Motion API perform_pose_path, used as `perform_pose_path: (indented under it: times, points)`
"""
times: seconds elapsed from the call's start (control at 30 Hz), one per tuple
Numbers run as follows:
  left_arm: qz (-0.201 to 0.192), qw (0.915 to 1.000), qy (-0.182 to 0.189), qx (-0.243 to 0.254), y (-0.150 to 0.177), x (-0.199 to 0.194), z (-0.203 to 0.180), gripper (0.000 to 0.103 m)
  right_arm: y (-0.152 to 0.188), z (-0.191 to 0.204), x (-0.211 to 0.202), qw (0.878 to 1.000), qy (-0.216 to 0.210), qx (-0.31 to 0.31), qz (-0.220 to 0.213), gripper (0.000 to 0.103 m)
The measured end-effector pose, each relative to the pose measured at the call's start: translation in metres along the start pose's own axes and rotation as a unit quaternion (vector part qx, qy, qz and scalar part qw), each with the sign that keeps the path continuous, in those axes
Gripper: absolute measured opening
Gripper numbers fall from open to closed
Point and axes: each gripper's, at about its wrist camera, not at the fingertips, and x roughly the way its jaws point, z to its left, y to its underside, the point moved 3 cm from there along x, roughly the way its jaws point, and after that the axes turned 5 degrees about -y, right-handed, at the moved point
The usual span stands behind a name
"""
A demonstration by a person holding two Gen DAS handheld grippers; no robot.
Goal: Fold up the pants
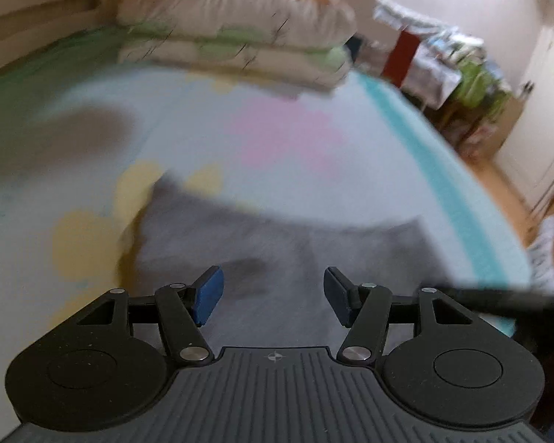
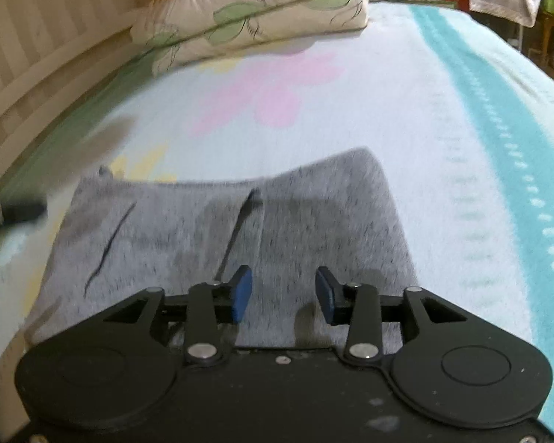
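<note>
Grey knit pants lie folded flat on the bed, filling the lower middle of both wrist views. The left claw and right claw each hang over the cloth with jaws parted and nothing between them. Any low sweep from here could snag the top layer and drag the fold askew; a one-sided pinch would bunch it.

Ahead of me the bed wears a pale blanket with pink and yellow flowers and a teal border; floral pillows are stacked against the headboard, with blurred, perhaps cluttered furniture beyond
</note>
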Motion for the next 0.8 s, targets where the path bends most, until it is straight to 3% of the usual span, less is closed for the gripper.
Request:
perform_pose_path:
  times: [0.07, 0.23, 0.43, 0.6, 0.67, 0.73, 0.8]
  points:
    - [0.026, 0.9996, -0.007, 0.004, 0.014, 0.009, 0.002, 0.058, -0.003, 0.002, -0.002, 1.000, -0.019, 0.013, -0.005, 0.049]
    - [0.063, 0.9979, -0.008, 0.012, 0.044, 0.027, 0.001, 0.063, -0.002, 0.017, 0.012, 0.997, -0.060, 0.037, 0.006, 0.079]
    - [0.048, 0.9988, 0.007, -0.007, 0.044, 0.016, 0.010, 0.065, 0.006, 0.014, 0.034, 0.993, -0.079, 0.068, 0.049, 0.081]
    - [0.029, 0.9987, 0.007, -0.042, 0.041, 0.001, 0.024, 0.065, 0.014, 0.018, 0.044, 0.989, -0.111, 0.080, 0.057, 0.083]
    - [0.020, 0.9985, 0.000, -0.051, 0.043, -0.006, 0.033, 0.065, 0.015, 0.021, 0.048, 0.986, -0.129, 0.086, 0.062, 0.074]
    - [0.018, 0.9981, -0.008, -0.058, 0.041, -0.010, 0.040, 0.065, 0.018, 0.024, 0.053, 0.980, -0.157, 0.102, 0.071, 0.035]
    - [0.017, 0.9974, -0.019, -0.068, 0.039, -0.013, 0.049, 0.066, 0.017, 0.028, 0.054, 0.977, -0.166, 0.115, 0.066, 0.018]
